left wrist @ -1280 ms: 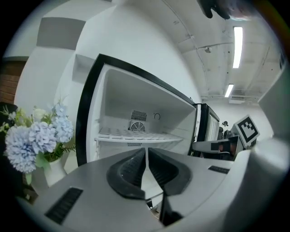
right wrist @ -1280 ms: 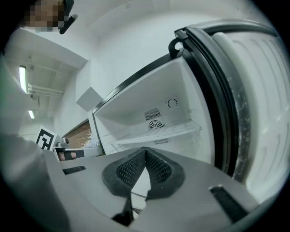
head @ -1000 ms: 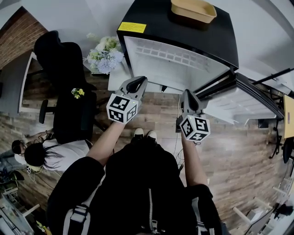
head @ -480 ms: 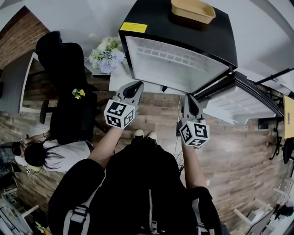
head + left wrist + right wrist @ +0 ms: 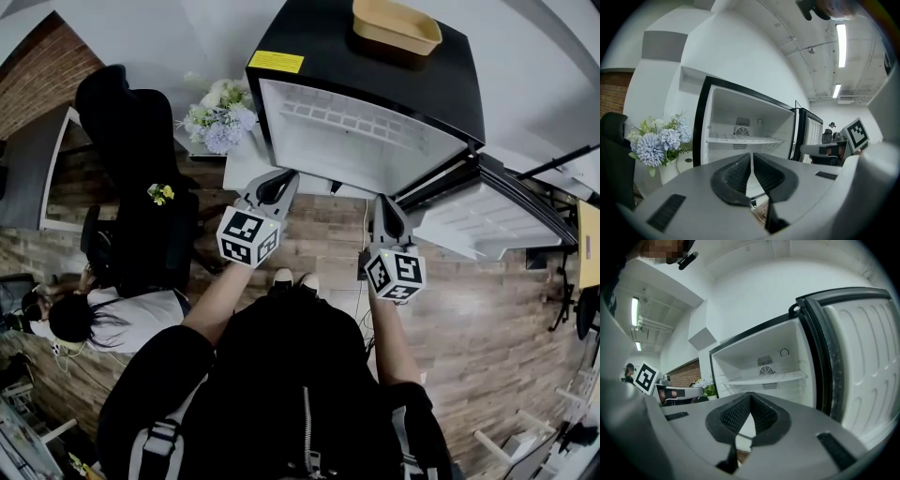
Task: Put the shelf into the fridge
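Observation:
The black fridge [image 5: 375, 56] stands with its door [image 5: 487, 211] swung out to the right. Inside, a white shelf [image 5: 740, 139] [image 5: 764, 379] lies level across the compartment, below the round fan grille. From above it shows as a white grid [image 5: 347, 117]. My left gripper [image 5: 279, 180] [image 5: 752, 154] is shut with nothing between its pads, just short of the fridge's left front. My right gripper [image 5: 384, 204] [image 5: 750, 394] is also shut and empty, near the hinge side. Both point almost level at the fridge's inside.
A tan tray [image 5: 396, 23] rests on the fridge top. Pale blue and white flowers [image 5: 217, 117] [image 5: 656, 140] stand on a white stand [image 5: 242, 169] left of the fridge. A black chair [image 5: 131, 169] and a seated person [image 5: 84, 314] are at the left. The floor is wood planks.

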### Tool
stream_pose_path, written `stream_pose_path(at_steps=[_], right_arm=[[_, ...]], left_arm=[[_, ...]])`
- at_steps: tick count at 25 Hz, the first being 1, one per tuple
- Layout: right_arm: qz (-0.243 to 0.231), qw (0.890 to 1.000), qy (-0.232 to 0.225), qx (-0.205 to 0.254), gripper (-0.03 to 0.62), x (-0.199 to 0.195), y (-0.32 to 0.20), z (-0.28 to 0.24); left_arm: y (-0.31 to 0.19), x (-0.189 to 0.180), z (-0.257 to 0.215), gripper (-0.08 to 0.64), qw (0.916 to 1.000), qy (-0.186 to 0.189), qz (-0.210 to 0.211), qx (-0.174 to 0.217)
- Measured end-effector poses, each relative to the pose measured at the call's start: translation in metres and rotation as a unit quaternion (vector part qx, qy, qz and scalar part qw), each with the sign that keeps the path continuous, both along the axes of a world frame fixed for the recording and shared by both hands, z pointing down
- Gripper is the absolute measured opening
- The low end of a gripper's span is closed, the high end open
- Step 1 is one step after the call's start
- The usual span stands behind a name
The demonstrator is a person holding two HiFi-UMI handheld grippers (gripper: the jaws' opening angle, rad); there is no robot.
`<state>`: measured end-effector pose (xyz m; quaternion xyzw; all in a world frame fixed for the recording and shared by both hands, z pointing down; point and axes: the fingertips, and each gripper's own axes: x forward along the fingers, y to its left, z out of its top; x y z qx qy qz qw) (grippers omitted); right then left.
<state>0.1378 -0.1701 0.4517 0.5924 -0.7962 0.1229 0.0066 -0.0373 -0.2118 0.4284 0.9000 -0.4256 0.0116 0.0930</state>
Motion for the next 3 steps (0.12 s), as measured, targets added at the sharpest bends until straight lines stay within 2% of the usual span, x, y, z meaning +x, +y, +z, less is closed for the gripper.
stream_pose_path(at_steps=[3], right_arm=[[-0.002, 1.0, 0.0, 0.001, 0.008, -0.0002, -0.0019, -0.0009]], left_arm=[[-0.002, 0.0009, -0.001, 0.038, 1.0, 0.0, -0.001, 0.001]])
